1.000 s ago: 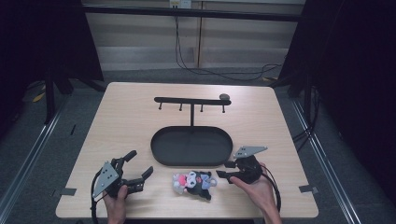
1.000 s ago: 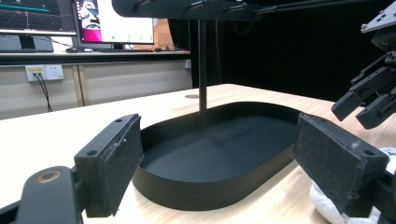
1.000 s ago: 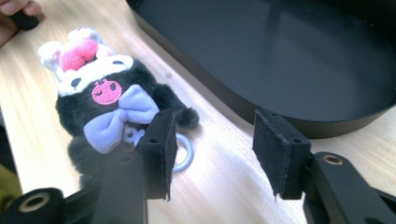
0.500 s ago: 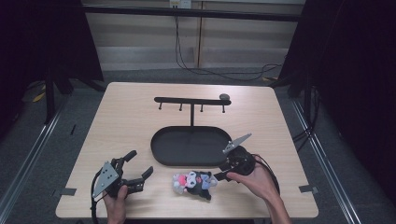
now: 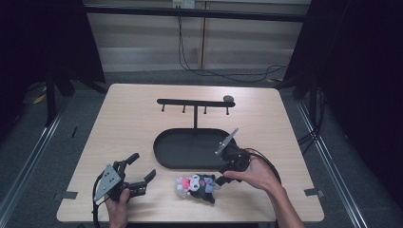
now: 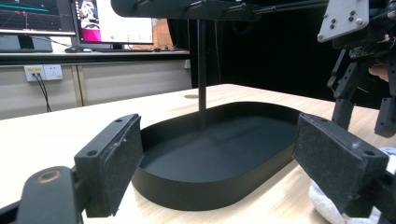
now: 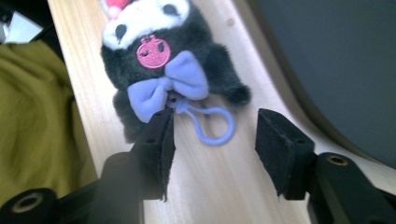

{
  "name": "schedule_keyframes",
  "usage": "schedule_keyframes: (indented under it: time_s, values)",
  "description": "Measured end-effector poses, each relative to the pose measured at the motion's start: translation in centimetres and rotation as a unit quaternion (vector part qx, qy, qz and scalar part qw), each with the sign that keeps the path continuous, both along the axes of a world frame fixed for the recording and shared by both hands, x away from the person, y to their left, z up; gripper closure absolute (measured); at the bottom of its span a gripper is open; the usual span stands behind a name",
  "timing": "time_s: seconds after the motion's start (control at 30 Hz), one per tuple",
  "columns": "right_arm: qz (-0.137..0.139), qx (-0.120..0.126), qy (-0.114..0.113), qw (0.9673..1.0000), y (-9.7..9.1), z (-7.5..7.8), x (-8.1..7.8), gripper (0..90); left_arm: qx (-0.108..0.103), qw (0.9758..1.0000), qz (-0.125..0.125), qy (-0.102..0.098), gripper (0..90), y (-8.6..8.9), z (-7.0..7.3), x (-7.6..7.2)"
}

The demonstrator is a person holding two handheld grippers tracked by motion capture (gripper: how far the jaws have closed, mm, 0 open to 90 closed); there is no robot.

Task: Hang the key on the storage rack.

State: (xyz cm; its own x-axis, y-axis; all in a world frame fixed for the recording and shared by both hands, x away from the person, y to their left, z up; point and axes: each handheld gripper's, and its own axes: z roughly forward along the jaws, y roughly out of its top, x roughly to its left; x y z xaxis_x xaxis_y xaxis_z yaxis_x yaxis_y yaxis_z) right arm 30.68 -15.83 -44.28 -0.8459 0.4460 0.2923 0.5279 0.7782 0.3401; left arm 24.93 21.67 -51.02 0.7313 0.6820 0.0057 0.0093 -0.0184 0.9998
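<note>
- A pale wooden desk (image 5: 133, 118) carries a black oval tray (image 5: 164, 147) mid-desk, with a hook stand (image 5: 195, 107) rising behind it.
- A plush toy (image 5: 195, 186) (black, lilac bow and loop) lies near the front edge.
- The right gripper (image 5: 219, 182) hovers at the loop (image 7: 212, 126), jaws apart.
- The left gripper (image 5: 141, 167), near the front-left corner, gapes wide.

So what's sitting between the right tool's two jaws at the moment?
In the right gripper view, the right tool is open over bare wooden table, with the plush toy's lilac loop lying in the gap, untouched by either jaw.
</note>
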Motion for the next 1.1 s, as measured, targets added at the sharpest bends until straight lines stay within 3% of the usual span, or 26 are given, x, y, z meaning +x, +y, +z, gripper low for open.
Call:
schedule_keyframes:
  time_s: [0.07, 0.17, 0.3, 0.47, 0.63, 0.73, 0.9, 1.1]
  values:
    - [0.005, -0.014, 0.014, 0.9998, 0.5, -0.1, 0.2, 49.9, 0.000, 1.0000, 0.000, 0.000, 15.6, 0.0, 0.0, 0.0]
    - [0.037, -0.022, 0.021, 0.9988, 1.2, -0.5, 0.5, 53.6, -0.001, 1.0000, 0.001, 0.001, 15.6, 0.0, 0.0, 0.0]
    - [0.058, -0.030, 0.028, 0.9975, 1.8, -0.8, 0.6, 57.3, -0.001, 1.0000, 0.002, 0.001, 15.6, 0.0, 0.0, 0.0]
    - [0.061, -0.049, 0.037, 0.9962, 2.3, -1.5, 0.9, 59.2, -0.001, 1.0000, 0.001, 0.001, 15.6, 0.0, 0.0, 0.0]
    - [0.071, -0.054, 0.032, 0.9955, 2.6, -2.0, 1.2, 52.6, -0.002, 1.0000, 0.002, 0.001, 15.6, 0.0, 0.0, 0.0]
    - [0.078, -0.051, 0.040, 0.9948, 3.0, -2.4, 1.4, 54.0, 0.001, 1.0000, 0.000, -0.001, 15.6, 0.0, 0.0, 0.0]
    - [0.088, -0.055, 0.042, 0.9937, 3.5, -2.7, 1.4, 60.1, 0.000, 1.0000, 0.001, 0.000, 15.6, 0.0, 0.0, 0.0]
    - [0.090, -0.061, 0.054, 0.9926, 4.0, -2.9, 1.3, 73.3, 0.000, 1.0000, 0.001, 0.000, 15.6, 0.0, 0.0, 0.0]
